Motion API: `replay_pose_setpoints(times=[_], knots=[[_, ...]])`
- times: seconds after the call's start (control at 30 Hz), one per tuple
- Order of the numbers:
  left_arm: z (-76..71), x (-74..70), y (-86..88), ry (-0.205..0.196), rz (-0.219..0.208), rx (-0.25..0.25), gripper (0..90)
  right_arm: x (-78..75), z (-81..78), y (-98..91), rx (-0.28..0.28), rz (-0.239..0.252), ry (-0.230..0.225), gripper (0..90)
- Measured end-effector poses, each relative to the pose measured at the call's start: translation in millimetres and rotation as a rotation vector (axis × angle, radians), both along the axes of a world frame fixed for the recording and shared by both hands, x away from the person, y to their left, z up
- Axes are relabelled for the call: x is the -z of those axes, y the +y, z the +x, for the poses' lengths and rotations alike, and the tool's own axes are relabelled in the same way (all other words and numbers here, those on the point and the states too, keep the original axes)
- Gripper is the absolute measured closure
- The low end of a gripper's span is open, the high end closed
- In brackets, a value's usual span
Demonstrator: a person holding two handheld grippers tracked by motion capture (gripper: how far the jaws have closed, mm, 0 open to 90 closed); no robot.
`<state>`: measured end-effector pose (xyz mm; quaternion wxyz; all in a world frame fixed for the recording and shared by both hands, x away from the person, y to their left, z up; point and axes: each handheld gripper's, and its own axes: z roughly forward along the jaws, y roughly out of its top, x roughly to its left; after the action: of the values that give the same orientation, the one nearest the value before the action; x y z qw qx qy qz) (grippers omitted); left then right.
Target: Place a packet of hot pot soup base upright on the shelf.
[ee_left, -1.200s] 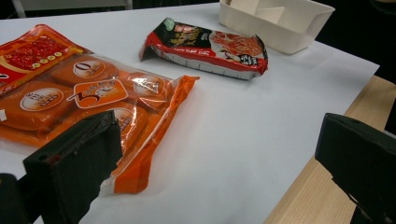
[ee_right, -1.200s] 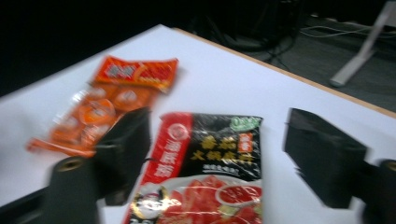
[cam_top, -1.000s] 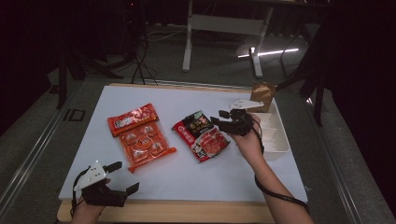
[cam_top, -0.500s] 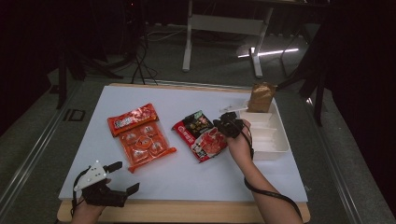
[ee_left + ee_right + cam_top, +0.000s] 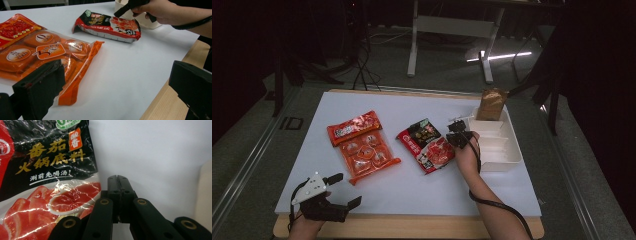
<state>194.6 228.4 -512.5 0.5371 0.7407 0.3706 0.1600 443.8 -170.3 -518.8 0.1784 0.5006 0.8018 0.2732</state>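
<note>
High view: right tool (image 5: 458, 136) is at the right edge of the sauce pack (image 5: 427, 145), between the pack and the white tray (image 5: 507, 155). Its jaws have just closed fully, w/ nothing between them; in the right gripper view the two tips meet above the white desk (image 5: 155, 150), just beside the pack (image 5: 50, 177), not on it. The pack lies flat near the desk middle, approx. diagonal. A brown bag (image 5: 491, 104) stands in the far end of the tray. Left tool (image 5: 343, 189) is at the near left corner of the desk (image 5: 412, 185), jaws wide apart and holding nothing. In the left gripper view an orange pack (image 5: 45, 50) lies flat just in front of this tool, well apart from the sauce pack (image 5: 107, 25).
</note>
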Motion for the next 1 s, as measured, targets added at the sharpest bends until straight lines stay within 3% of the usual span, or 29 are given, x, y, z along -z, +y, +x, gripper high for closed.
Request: replay_pose_setpoints(times=[0.17, 0.23, 0.37, 0.5, 0.67, 0.87, 1.0], knots=[[-0.8, -0.6, 0.9, -0.005, -0.003, -0.001, 0.1, 7.3, -1.3, 2.8, -0.01, -0.037, 0.016, 90.0], [-0.1, -0.1, 1.1, -0.002, -0.005, -0.001, 0.1, 5.8, -2.2, 1.4, -0.007, -0.024, 0.026, 90.0], [0.2, 0.1, -0.4, 0.0, 0.001, 0.002, 0.1, 3.7, -7.7, 1.8, -0.019, -0.053, 0.023, 90.0], [0.9, 0.4, -0.6, 0.0, 0.002, 0.002, 0.1, 4.2, -10.4, -1.9, -0.012, -0.016, 0.056, 90.0], [1.3, 0.7, -1.0, 0.001, 0.002, 0.002, 0.1, 3.7, -16.7, -0.5, -0.02, -0.004, 0.076, 90.0], [1.5, 0.6, -1.2, 0.001, 0.001, 0.004, 0.1, 3.4, -27.9, -0.9, -0.043, 0.053, 0.108, 90.0], [1.7, 0.6, -1.1, 0.001, 0.001, 0.003, 0.1, 2.5, -39.4, 2.6, -0.084, 0.061, 0.115, 90.0]])
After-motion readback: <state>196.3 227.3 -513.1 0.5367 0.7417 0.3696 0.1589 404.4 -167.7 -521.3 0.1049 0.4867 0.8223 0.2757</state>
